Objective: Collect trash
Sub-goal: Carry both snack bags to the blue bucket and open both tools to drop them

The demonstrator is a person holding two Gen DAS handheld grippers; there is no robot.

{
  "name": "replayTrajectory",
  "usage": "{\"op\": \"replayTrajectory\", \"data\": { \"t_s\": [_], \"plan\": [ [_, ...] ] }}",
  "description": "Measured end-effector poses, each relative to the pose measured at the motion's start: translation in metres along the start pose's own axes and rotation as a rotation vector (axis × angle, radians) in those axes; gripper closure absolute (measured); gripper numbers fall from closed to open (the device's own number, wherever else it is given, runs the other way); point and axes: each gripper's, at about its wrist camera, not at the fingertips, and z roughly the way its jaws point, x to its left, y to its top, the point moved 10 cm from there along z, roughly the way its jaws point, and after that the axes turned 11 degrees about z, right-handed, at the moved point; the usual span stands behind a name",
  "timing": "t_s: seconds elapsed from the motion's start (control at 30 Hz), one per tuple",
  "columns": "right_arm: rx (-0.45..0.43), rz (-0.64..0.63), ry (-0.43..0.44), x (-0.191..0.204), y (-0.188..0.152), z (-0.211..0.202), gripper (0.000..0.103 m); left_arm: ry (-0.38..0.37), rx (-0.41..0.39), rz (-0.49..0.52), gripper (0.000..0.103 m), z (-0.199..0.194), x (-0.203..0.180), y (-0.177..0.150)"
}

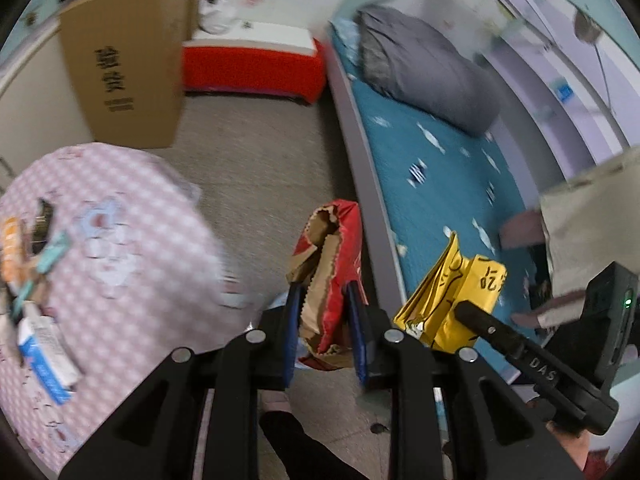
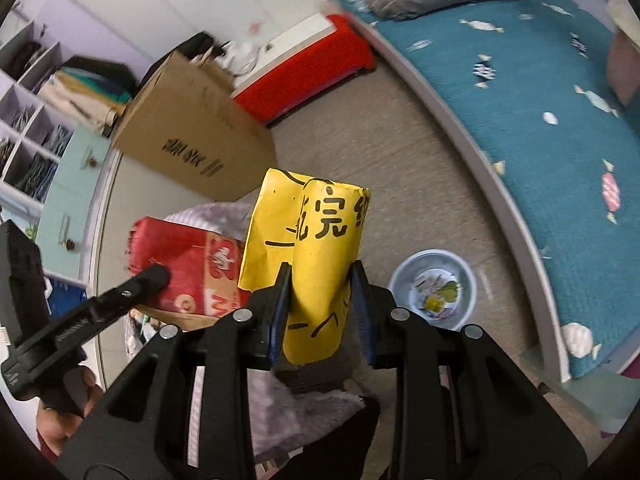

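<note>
My left gripper (image 1: 325,300) is shut on a crumpled red and brown paper bag (image 1: 328,264) and holds it above the floor, between the round table and the bed. The bag also shows in the right wrist view (image 2: 188,268). My right gripper (image 2: 320,280) is shut on a folded yellow paper with black writing (image 2: 316,248), held in the air beside the left gripper. The yellow paper also shows in the left wrist view (image 1: 452,300). A pale blue basin (image 2: 434,290) with scraps of trash inside stands on the floor by the bed, below and right of the right gripper.
A round table with a pink checked cloth (image 1: 120,240) at left carries small boxes and wrappers (image 1: 36,320). A large cardboard box (image 1: 124,60) and a red and white chest (image 1: 256,64) stand behind. A bed with a blue cover (image 1: 440,184) runs along the right.
</note>
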Motion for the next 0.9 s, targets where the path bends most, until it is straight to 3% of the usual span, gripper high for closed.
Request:
{"op": "replayTrajectory", "data": {
  "t_s": [0.23, 0.3, 0.33, 0.37, 0.57, 0.9],
  "plan": [
    [-0.034, 0.058, -0.007, -0.054, 0.027, -0.026, 0.074, -0.026, 0.071, 0.064, 0.076, 0.040, -0.058, 0.000],
    [-0.039, 0.072, -0.007, -0.065, 0.031, -0.030, 0.074, -0.066, 0.092, 0.062, 0.055, 0.048, -0.072, -0.001],
    [-0.040, 0.079, -0.009, -0.069, 0.032, -0.031, 0.074, -0.080, 0.105, 0.058, 0.036, 0.052, -0.077, -0.002],
    [-0.039, 0.084, -0.010, -0.075, 0.032, -0.032, 0.074, -0.075, 0.112, 0.057, 0.031, 0.053, -0.078, -0.002],
    [-0.008, 0.091, -0.011, -0.089, 0.026, -0.028, 0.074, -0.043, 0.132, 0.037, 0.030, 0.059, -0.080, -0.006],
    [0.072, 0.023, -0.012, -0.071, 0.008, 0.001, 0.073, 0.019, 0.121, 0.004, 0.028, 0.042, -0.056, -0.011]
  ]
}}
